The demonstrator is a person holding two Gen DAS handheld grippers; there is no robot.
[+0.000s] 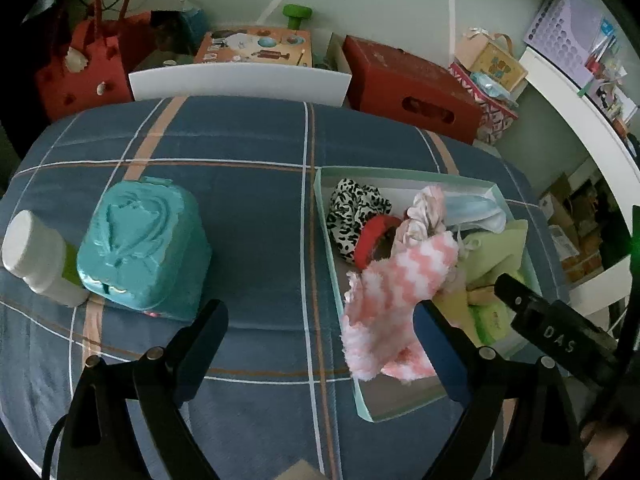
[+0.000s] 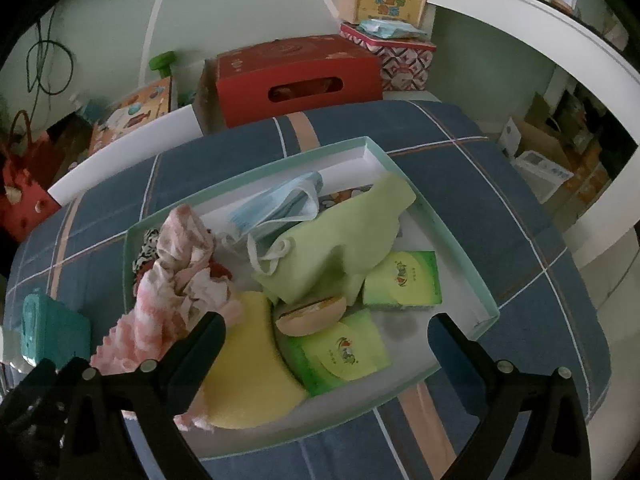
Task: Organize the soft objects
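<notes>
Pink striped sock (image 1: 394, 300) lay draped over the tray (image 2: 460, 248) edge, both grippers gaping empty.
We judged the left gripper (image 1: 320, 312) should nudge it fully inside; right gripper (image 2: 326, 322) hovered clear.

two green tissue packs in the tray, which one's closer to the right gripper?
The tissue pack beside the yellow sponge, lying between the open fingers. The other pack sits farther back, against the tray wall by the green cloth.
</notes>
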